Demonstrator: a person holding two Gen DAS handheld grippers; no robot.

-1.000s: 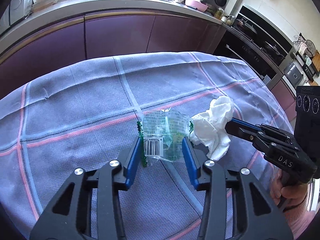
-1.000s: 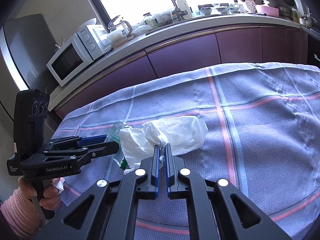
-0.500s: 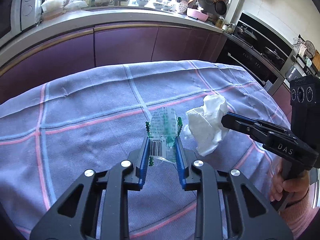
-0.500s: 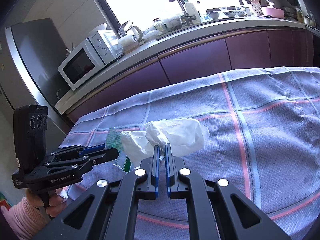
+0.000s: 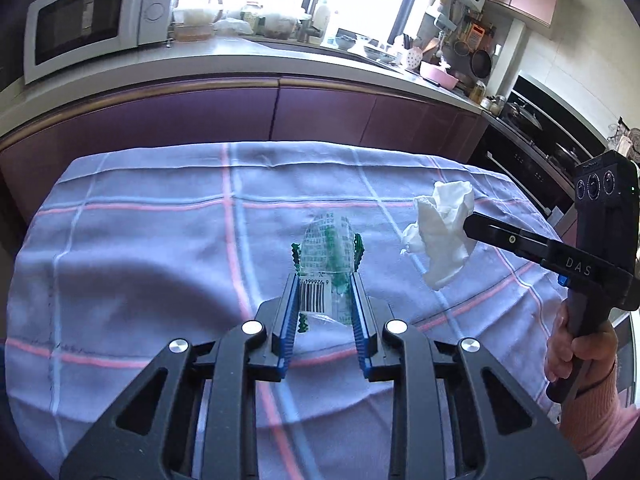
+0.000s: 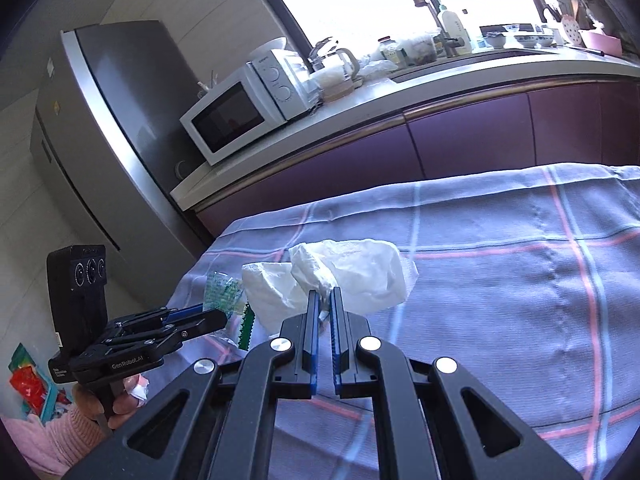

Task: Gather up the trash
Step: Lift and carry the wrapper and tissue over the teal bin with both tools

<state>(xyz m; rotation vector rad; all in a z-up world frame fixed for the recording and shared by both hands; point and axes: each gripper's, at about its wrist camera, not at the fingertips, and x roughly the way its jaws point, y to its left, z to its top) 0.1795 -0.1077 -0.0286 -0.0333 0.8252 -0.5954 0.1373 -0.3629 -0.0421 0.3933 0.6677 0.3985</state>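
My left gripper (image 5: 325,280) is shut on a clear plastic wrapper (image 5: 326,260) with green print and a barcode, held above the checked tablecloth (image 5: 160,248). My right gripper (image 6: 325,294) is shut on a crumpled white tissue (image 6: 352,272) and holds it above the cloth. In the left wrist view the right gripper (image 5: 468,224) comes in from the right with the tissue (image 5: 442,236) hanging from its tip. In the right wrist view the left gripper (image 6: 218,316) sits at lower left with the wrapper (image 6: 222,292) beside the tissue.
The table carries a blue cloth with pink and white lines (image 6: 520,280). Purple cabinets (image 5: 320,112) and a worktop with a microwave (image 5: 88,16) run behind it. A grey fridge (image 6: 108,140) stands left. Colourful items (image 6: 28,384) lie on the floor.
Both grippers have lifted with their loads and tilted up, so more kitchen shows. The left jaws have closed on the wrapper. The right gripper still grips the tissue.
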